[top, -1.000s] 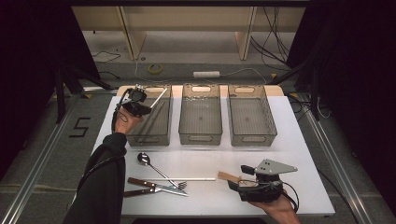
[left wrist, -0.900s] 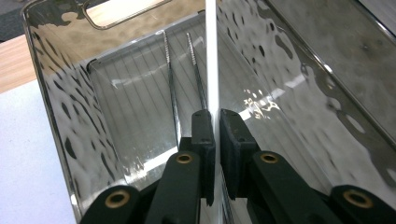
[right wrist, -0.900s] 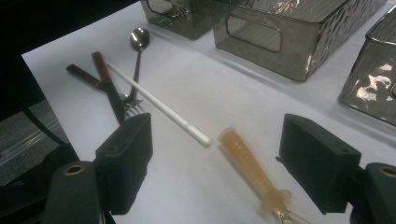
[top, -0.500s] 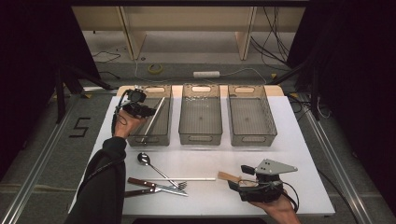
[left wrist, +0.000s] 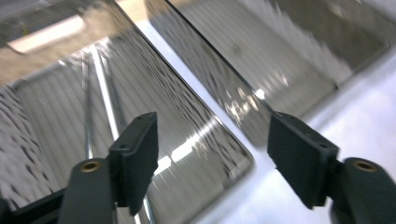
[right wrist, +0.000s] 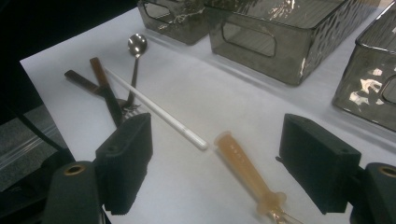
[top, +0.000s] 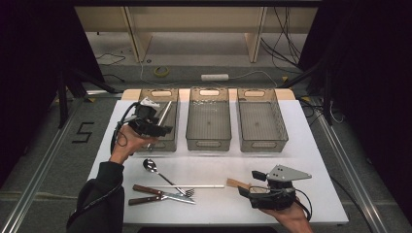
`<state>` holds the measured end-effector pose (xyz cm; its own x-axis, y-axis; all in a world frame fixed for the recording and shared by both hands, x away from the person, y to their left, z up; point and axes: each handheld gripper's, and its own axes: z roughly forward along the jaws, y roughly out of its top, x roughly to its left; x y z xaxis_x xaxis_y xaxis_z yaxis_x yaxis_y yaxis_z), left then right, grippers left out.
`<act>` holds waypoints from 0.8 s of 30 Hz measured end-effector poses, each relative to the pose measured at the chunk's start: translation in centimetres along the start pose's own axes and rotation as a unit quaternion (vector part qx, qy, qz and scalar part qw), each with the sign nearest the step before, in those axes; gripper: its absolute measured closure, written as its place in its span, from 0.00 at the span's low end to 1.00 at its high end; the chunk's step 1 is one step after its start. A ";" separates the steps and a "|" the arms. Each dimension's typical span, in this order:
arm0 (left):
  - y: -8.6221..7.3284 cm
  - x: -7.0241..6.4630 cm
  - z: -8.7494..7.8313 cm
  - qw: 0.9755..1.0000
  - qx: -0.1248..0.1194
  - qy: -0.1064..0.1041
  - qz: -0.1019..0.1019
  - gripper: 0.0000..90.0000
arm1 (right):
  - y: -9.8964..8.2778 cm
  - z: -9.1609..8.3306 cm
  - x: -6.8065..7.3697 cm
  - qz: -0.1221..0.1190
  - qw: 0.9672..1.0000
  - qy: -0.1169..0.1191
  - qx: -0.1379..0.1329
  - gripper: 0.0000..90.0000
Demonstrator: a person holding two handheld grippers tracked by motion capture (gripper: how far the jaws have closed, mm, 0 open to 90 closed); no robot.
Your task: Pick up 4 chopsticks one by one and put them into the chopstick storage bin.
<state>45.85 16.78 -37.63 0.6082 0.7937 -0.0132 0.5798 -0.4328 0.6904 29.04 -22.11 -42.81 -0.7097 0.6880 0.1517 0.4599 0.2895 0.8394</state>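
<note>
1. White table (top: 311, 160): three smoked-plastic bins in a row at the far side; loose cutlery at the near edge.
2. Left bin (top: 167, 141): metal rod (left wrist: 105, 100) lies lengthwise inside it, just released.
3. Left gripper (top: 163, 130): over the left bin's near end; jaws have just been opening, nothing between them now.
4. Right gripper (top: 241, 188): low on the table's near edge, jaws spread wide, holding nothing.
5. Amber-handled utensil (right wrist: 247, 175): lies between the right jaws, untouched, handle end pointing away from the gripper. Right hand much the nearer; likely next pick.
6. White stick (right wrist: 156, 111), spoon (right wrist: 136, 51), brown-handled knife and fork (right wrist: 100, 86): farther left of it, between the hands.
</note>
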 end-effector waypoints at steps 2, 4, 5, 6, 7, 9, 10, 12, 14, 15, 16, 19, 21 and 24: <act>-0.2 -0.7 -0.4 1.000 0.009 -0.012 0.015 0.34 | 0.0 0.0 0.0 -0.002 1.000 0.000 0.001 0.29; -0.4 -1.5 -0.7 0.999 0.010 -0.017 0.026 0.33 | 0.0 0.0 0.0 -0.002 1.000 -0.001 0.000 0.29; -0.5 -1.9 -0.7 0.999 0.015 -0.021 0.037 0.33 | 0.0 0.0 0.0 -0.002 1.000 -0.001 0.000 0.29; -0.6 -2.3 -0.8 0.998 0.020 -0.024 0.045 0.32 | 0.0 0.0 0.0 -0.002 1.000 -0.001 0.000 0.29; -0.7 -2.7 -0.8 0.998 0.025 -0.026 0.056 0.32 | 0.0 0.0 0.0 -0.002 1.000 -0.001 -0.001 0.30; -0.7 -3.3 -0.7 0.997 0.025 -0.028 0.063 0.31 | 0.0 0.0 0.0 -0.002 1.000 -0.001 0.000 0.29; -0.8 -3.5 -0.7 0.997 0.028 -0.031 0.068 0.31 | 0.0 0.0 0.0 -0.002 1.000 0.000 0.002 0.30; -0.9 -3.9 -0.8 0.996 0.037 -0.033 0.077 0.31 | 0.0 0.0 0.0 -0.003 1.000 0.000 0.002 0.30; -1.2 -4.3 -0.8 0.995 0.044 -0.035 0.084 0.30 | 0.0 0.0 0.0 -0.002 1.000 0.000 0.001 0.29; -1.3 -4.5 -0.7 0.994 0.048 -0.035 0.088 0.30 | 0.0 0.0 0.0 -0.001 1.000 -0.001 0.002 0.29; -1.5 -4.7 -0.7 0.994 0.051 -0.036 0.090 0.29 | 0.0 0.0 0.0 -0.001 1.000 -0.001 0.002 0.29; -1.9 -5.2 -0.5 0.993 0.060 -0.040 0.099 0.29 | 0.0 0.0 0.0 -0.003 1.000 0.000 0.004 0.29; -2.2 -5.6 -0.3 0.990 0.073 -0.042 0.110 0.29 | 0.0 0.0 0.1 -0.003 1.000 0.001 0.004 0.29; -2.4 -6.2 -0.1 0.988 0.085 -0.052 0.120 0.28 | -0.1 0.0 0.1 -0.003 1.000 0.000 0.005 0.30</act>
<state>40.61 12.92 -39.17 0.7865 0.6151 0.0553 0.4895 -0.6756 0.5513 28.99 -22.05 -42.87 -0.7131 0.6855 0.1471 0.4604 0.2996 0.8356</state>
